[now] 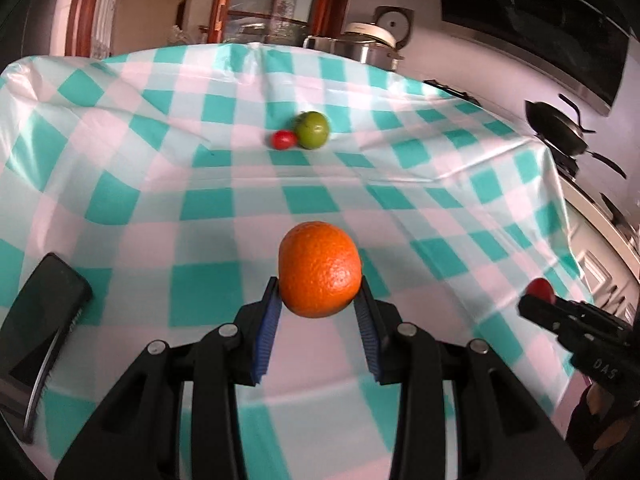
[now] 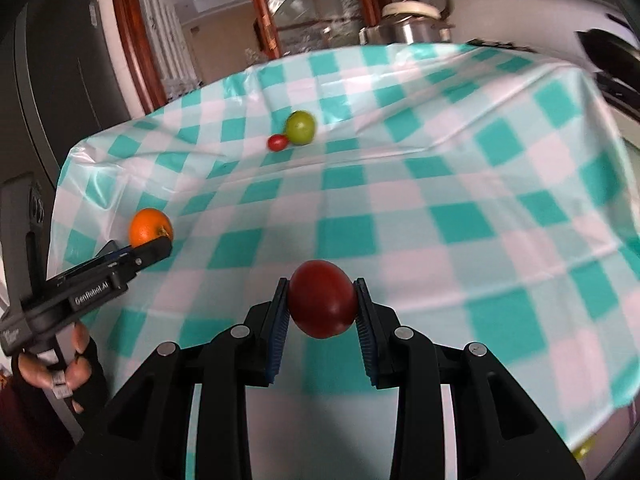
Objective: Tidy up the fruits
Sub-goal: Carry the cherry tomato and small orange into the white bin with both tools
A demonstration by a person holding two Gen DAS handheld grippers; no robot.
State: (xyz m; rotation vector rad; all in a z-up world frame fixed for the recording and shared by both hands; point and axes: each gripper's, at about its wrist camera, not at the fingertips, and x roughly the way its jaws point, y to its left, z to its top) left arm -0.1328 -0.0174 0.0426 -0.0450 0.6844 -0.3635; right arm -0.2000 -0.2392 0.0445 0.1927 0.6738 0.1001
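Observation:
My left gripper (image 1: 319, 296) is shut on an orange (image 1: 319, 269) and holds it above the teal-and-white checked tablecloth (image 1: 208, 200). My right gripper (image 2: 322, 304) is shut on a dark red fruit (image 2: 322, 298), also above the cloth. Far back on the table a green fruit (image 1: 313, 129) lies touching a small red fruit (image 1: 283, 139); they also show in the right wrist view, green fruit (image 2: 300, 127) and small red fruit (image 2: 277, 142). The right gripper with its red fruit (image 1: 540, 289) shows at the left view's right edge. The orange (image 2: 150, 226) in the left gripper shows at the right view's left.
A black phone-like slab (image 1: 44, 320) lies on the cloth at the near left. Beyond the table's far edge stand steel pots (image 1: 372, 50) and a black pan (image 1: 560, 128) on a stove at the right. A dark cabinet (image 2: 60, 80) stands at the left.

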